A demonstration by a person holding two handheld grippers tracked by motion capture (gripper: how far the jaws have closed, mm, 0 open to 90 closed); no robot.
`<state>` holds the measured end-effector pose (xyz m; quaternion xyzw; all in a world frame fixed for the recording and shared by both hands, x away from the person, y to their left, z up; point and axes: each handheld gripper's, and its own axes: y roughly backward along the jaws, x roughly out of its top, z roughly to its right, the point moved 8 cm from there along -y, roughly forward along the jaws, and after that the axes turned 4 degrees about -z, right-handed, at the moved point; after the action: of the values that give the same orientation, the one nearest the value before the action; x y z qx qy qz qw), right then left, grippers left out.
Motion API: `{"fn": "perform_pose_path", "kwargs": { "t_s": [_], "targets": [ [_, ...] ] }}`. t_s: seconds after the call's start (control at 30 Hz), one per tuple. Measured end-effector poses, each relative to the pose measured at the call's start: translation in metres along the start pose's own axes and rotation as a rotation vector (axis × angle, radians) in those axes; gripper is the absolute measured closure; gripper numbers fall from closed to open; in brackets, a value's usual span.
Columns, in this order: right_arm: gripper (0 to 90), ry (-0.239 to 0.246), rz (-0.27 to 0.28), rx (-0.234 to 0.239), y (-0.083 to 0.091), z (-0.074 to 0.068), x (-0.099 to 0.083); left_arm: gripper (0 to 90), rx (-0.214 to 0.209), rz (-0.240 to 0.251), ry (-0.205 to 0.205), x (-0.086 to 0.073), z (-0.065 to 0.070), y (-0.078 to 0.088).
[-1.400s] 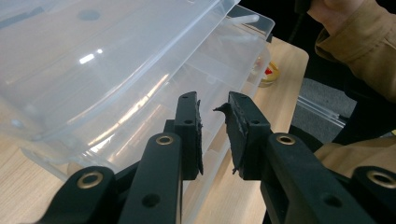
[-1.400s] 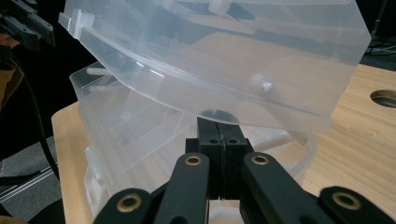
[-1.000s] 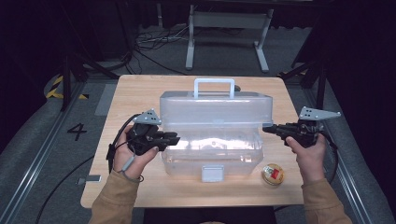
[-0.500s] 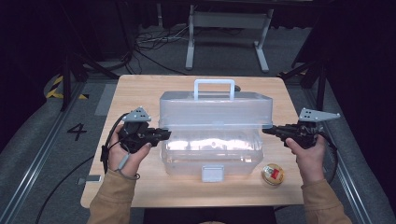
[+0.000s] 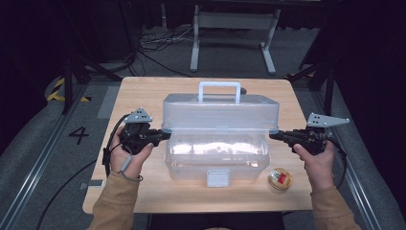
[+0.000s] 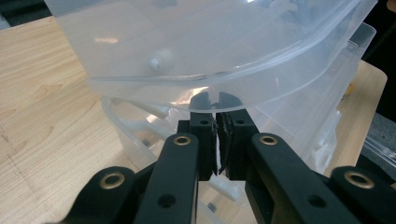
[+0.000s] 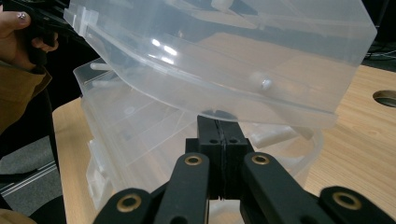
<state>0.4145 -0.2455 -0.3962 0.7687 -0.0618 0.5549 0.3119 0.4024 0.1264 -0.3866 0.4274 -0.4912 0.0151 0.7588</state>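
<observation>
Left hand-held gripper (image 5: 160,135) has just been closing and now pinches the raised lid (image 5: 220,112) rim; the right hand-held gripper (image 5: 277,136) is clenched under the opposite rim. Mid-desk (image 5: 143,91) stands the clear box (image 5: 218,155). A "4" (image 5: 78,135) marks the floor beside the desk's left edge.

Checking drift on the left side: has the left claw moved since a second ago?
Yes. The left claw has backed off toward the table's left edge, away from the clear box, its jaws closing meanwhile, now at the lid's rim.

Overhead view faces forward; tool views flank box (image 5: 218,139) closely.
</observation>
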Motion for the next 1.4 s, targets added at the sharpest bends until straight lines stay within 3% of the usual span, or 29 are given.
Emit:
{"fn": "perform_pose_path", "kwargs": {
  "t_s": [0.23,0.47,0.6,0.8,0.87,1.13,1.4],
  "targets": [
    [90.0,0.02,-0.038,-0.037,0.007,-0.002,-0.006,85.6,-0.006,0.004,-0.003,0.004,-0.002,-0.002],
    [71.3,0.034,-0.048,-0.151,0.012,0.005,-0.01,85.8,-0.014,0.019,-0.003,0.008,-0.005,-0.002],
    [61.4,0.03,-0.028,-0.209,0.012,0.01,-0.009,85.8,-0.013,0.021,-0.008,0.01,-0.006,-0.002],
    [61.3,0.035,0.007,-0.225,0.006,0.008,-0.006,85.8,-0.016,0.021,-0.007,0.01,-0.006,-0.002],
    [60.8,0.039,0.022,-0.263,0.002,0.01,-0.005,85.7,-0.015,0.02,-0.011,0.011,-0.006,-0.002],
    [58.3,0.037,0.059,-0.295,-0.008,0.013,0.006,85.5,-0.02,0.021,-0.014,0.012,-0.007,-0.002],
    [53.9,0.058,0.117,-0.375,-0.015,0.013,0.022,85.2,-0.024,0.028,-0.014,0.014,-0.007,-0.003]
  ]
}}
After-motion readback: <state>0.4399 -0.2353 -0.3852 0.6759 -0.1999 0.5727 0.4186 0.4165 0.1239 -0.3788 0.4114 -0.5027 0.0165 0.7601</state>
